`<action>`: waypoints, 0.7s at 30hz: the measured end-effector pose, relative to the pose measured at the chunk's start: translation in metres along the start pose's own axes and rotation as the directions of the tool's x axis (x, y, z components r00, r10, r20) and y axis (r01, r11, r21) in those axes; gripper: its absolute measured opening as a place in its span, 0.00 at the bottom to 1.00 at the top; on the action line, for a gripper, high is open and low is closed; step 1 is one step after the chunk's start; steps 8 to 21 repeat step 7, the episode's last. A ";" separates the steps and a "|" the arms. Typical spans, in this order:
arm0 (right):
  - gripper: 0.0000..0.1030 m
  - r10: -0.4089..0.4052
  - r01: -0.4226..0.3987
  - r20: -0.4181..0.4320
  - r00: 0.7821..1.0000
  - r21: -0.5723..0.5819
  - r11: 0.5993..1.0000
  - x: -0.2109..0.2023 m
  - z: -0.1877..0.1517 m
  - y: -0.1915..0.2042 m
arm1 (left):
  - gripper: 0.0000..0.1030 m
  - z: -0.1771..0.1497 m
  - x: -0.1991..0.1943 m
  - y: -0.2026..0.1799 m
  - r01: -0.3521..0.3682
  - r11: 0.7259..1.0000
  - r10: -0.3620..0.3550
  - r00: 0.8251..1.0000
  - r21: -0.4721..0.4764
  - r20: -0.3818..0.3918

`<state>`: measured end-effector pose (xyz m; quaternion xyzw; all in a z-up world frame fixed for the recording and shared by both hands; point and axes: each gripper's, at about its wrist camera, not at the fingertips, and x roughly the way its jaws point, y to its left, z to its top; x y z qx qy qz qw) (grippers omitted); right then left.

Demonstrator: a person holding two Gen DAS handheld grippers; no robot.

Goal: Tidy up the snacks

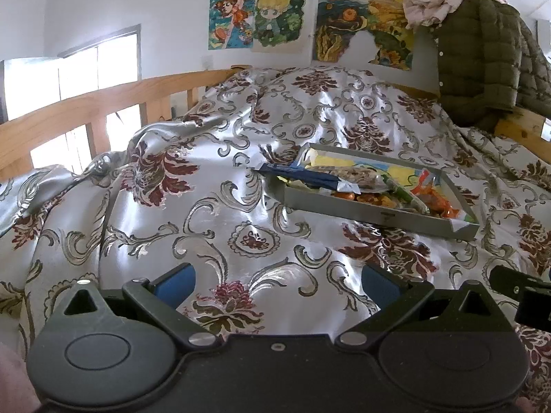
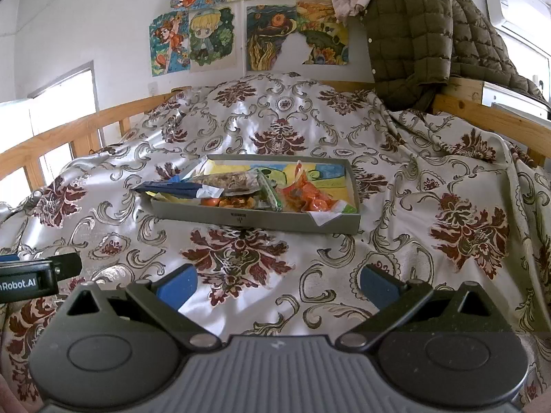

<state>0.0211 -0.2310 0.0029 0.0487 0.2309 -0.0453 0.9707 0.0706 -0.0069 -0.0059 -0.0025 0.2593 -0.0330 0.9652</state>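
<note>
Both the left claw (image 1: 277,280) and the right claw (image 2: 278,280) hang spread and empty over the floral satin bedspread (image 2: 396,275). The shallow grey cardboard tray (image 2: 241,218), mid-frame, already holds the wrapped snacks (image 2: 241,186); sorting looks nearly finished. Next comes a check for strays. "Robot.AI" reads at lower left.

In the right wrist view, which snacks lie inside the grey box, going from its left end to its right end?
Dark blue wrapper sticking out over the left end → clear bag of brown mix → green stick packet → orange packets, all in the grey box.
</note>
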 end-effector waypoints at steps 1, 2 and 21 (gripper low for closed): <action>1.00 0.000 0.000 0.000 1.000 0.000 1.000 0.000 0.000 0.000 | 0.99 0.000 0.000 0.001 0.005 1.000 -0.005 1.000 -0.002 -0.002; 1.00 0.000 0.000 0.000 1.000 0.000 1.000 0.000 0.000 0.000 | 0.99 0.000 0.000 0.002 0.017 1.000 -0.017 1.000 -0.006 -0.004; 1.00 0.000 0.000 -0.001 1.000 -0.001 1.000 -0.001 -0.002 0.001 | 0.99 0.003 0.001 0.001 0.007 1.000 -0.008 1.000 -0.016 -0.021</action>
